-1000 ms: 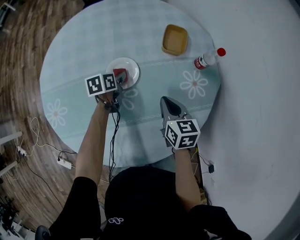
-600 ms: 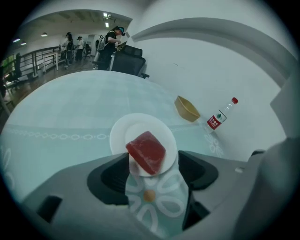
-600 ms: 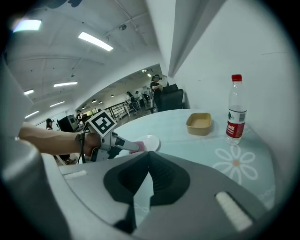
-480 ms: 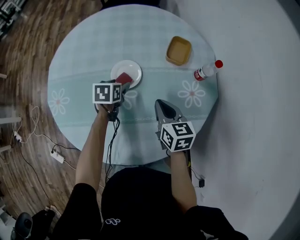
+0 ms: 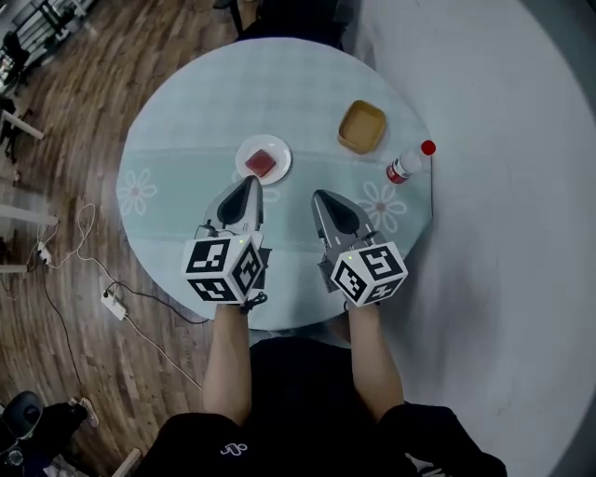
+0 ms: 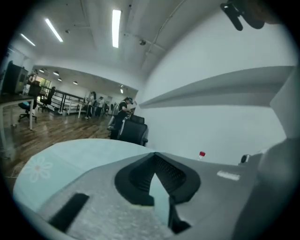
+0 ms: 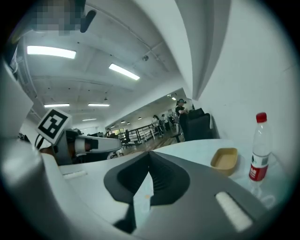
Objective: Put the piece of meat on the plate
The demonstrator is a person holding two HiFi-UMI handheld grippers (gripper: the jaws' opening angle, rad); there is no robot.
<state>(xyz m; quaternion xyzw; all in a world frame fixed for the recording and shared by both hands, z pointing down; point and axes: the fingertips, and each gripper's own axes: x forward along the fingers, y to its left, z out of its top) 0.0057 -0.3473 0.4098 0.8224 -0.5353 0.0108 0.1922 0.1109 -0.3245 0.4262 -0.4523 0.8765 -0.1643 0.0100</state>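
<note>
A red piece of meat (image 5: 261,163) lies on the small white plate (image 5: 279,149) on the round table. My left gripper (image 5: 251,180) hovers in the air short of the plate, apart from the meat, with its jaws shut on nothing (image 6: 153,154). Beside it my right gripper (image 5: 320,196) is held up the same way, jaws closed to a point and empty (image 7: 149,154). Both point across the table and nearly level. Neither gripper view shows the plate or the meat.
A tan square dish (image 5: 362,127) (image 7: 224,160) and a red-capped bottle (image 5: 408,163) (image 7: 258,149) stand on the pale blue tablecloth (image 5: 186,112) at the right. Cables and a power strip (image 5: 110,303) lie on the wood floor at the left. A dark chair (image 5: 279,14) stands beyond the table.
The left gripper let go of the meat on the plate, drew back toward the person and rose, and its jaws are shut. The right gripper also rose.
</note>
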